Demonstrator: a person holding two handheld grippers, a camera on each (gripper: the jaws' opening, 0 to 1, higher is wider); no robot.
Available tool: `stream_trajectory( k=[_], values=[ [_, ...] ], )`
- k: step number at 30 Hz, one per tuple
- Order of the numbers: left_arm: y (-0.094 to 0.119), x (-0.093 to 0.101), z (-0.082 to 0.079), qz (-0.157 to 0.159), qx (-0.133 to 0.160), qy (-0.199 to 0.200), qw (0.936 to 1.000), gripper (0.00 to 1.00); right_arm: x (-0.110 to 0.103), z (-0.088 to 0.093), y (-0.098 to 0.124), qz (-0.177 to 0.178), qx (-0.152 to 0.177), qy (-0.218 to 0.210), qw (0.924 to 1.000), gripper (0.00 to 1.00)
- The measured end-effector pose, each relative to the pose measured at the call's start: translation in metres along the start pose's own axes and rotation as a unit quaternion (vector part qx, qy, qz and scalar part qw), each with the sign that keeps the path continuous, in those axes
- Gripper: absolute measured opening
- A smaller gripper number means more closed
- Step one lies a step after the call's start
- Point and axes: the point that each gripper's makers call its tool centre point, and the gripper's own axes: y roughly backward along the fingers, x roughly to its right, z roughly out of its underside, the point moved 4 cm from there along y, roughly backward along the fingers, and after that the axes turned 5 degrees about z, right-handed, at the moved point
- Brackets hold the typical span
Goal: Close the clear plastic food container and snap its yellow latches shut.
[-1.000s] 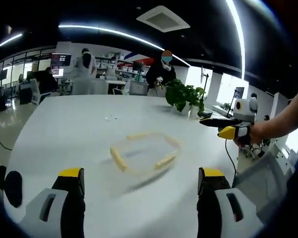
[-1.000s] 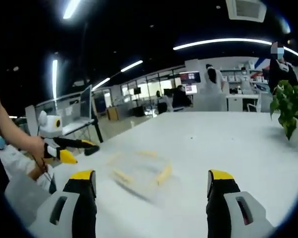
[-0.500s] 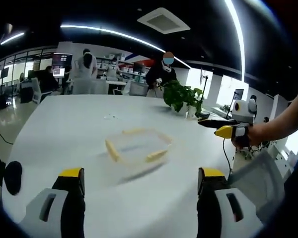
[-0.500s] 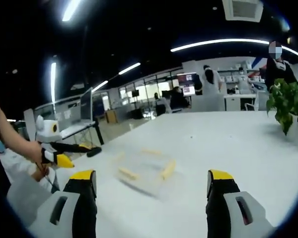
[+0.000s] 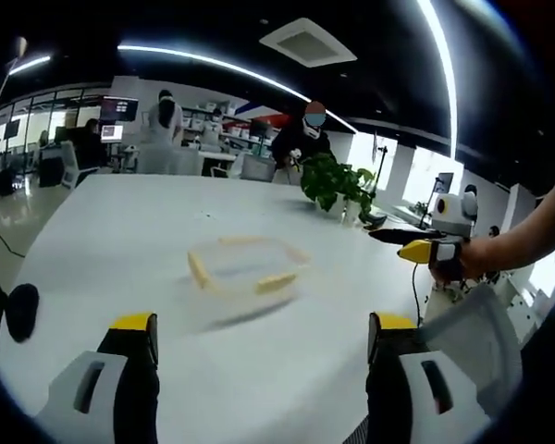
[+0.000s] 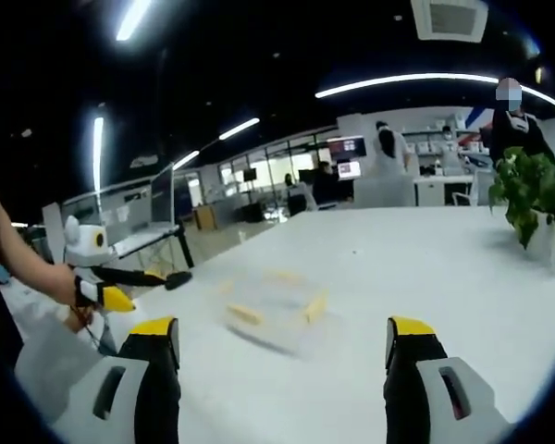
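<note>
Clear container [image 5: 243, 266] with yellow latches [image 5: 275, 282] sits mid-table [image 5: 120, 240], well ahead of both my grippers, untouched. Left gripper [image 5: 259, 347] and right gripper [image 6: 282, 350]: jaws spread, empty. Approach step, I judge; next, close in on the lid. The left gripper view shows the plant [image 5: 336, 180] beyond; the right gripper view is blurred.

The clear container [image 5: 245, 268] smears with motion blur in both views, so its yellow latches [image 6: 243, 314] look like streaks, lid position and latch state unreadable.
</note>
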Motion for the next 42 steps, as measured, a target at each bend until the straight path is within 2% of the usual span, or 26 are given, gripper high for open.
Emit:
stream_trajectory(
  k=[14,23,30,37,42],
  values=[
    [0.014,0.014,0.012,0.006,-0.003,0.012,0.9999,0.94,-0.011,0.010,0.015,-0.003,-0.006,-0.007,1.0000,0.92],
    [0.013,0.027,0.015,0.010,-0.005,0.005,0.9999,0.94,-0.016,0.012,0.025,-0.006,-0.006,-0.009,0.9999,0.92],
    [0.014,0.036,0.018,0.016,-0.003,0.008,0.9998,0.94,-0.024,0.013,0.035,-0.020,-0.010,0.006,0.9997,0.93],
    [0.018,0.046,0.024,0.016,0.000,-0.001,0.9999,0.94,-0.032,0.010,0.045,-0.032,0.002,0.008,0.9994,0.93],
    [0.019,0.049,0.023,0.005,0.009,-0.031,0.9995,0.94,-0.036,0.011,0.049,-0.035,0.012,0.009,0.9993,0.93]
  ],
)
